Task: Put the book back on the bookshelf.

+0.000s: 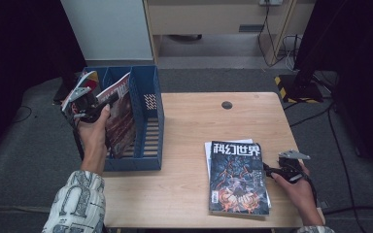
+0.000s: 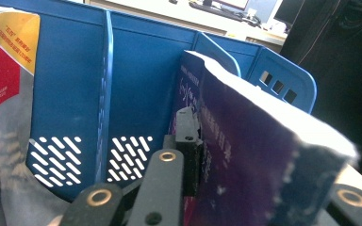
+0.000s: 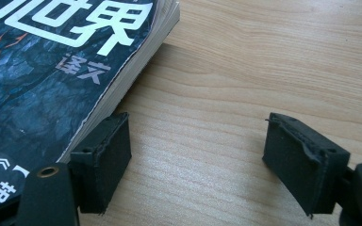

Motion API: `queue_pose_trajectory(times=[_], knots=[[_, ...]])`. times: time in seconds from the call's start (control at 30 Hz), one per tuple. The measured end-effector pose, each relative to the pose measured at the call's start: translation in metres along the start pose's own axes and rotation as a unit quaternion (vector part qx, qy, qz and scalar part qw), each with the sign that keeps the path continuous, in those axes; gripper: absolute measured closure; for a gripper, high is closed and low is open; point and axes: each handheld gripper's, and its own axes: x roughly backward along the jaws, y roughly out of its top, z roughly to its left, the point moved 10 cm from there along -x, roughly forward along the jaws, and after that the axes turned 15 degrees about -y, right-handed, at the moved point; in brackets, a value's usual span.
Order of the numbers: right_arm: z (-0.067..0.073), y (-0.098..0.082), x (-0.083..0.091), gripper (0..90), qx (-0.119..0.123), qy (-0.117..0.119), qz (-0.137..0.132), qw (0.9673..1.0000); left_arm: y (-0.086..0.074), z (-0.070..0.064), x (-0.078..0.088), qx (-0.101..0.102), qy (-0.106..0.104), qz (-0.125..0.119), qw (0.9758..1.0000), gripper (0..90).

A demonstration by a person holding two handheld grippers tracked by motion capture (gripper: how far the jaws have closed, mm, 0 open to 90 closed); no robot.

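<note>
The left gripper is pinched on a magazine, its jaws clamped on the upper edge. That magazine stands tilted in the middle slot of the blue rack, directly below and ahead of the gripper. In the left gripper view the purple cover fills the space between the jaws, with the rack's divider just left of them and another magazine 1 slot further left.

The right gripper rests low on the table, jaws spread with bare wood between them. A stack of magazines lies flat just beside its left jaw; whether they touch I cannot tell.
</note>
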Motion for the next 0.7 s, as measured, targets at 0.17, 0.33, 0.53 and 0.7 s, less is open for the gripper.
queue_pose_trajectory(times=[0.17, 0.33, 0.53, 0.7], knots=[[0.000, 0.000, 0.000, 23.6, 0.000, 0.000, 0.000, 1.0000, -0.001, 0.000, 0.005, 0.001, 0.019, 0.028, 0.9994, 82.0], [0.000, 0.000, 0.000, 23.6, 0.000, 0.000, 0.000, 1.0000, -0.004, -0.003, 0.012, -0.014, 0.038, 0.088, 0.9953, 82.0], [0.000, 0.000, 0.000, 23.6, 0.000, 0.000, 0.000, 1.0000, -0.008, 0.002, 0.023, -0.012, 0.051, 0.109, 0.9927, 82.1], [0.000, 0.000, 0.000, 23.6, 0.000, 0.000, 0.000, 1.0000, -0.011, 0.009, 0.031, -0.005, 0.053, 0.112, 0.9923, 82.1]])
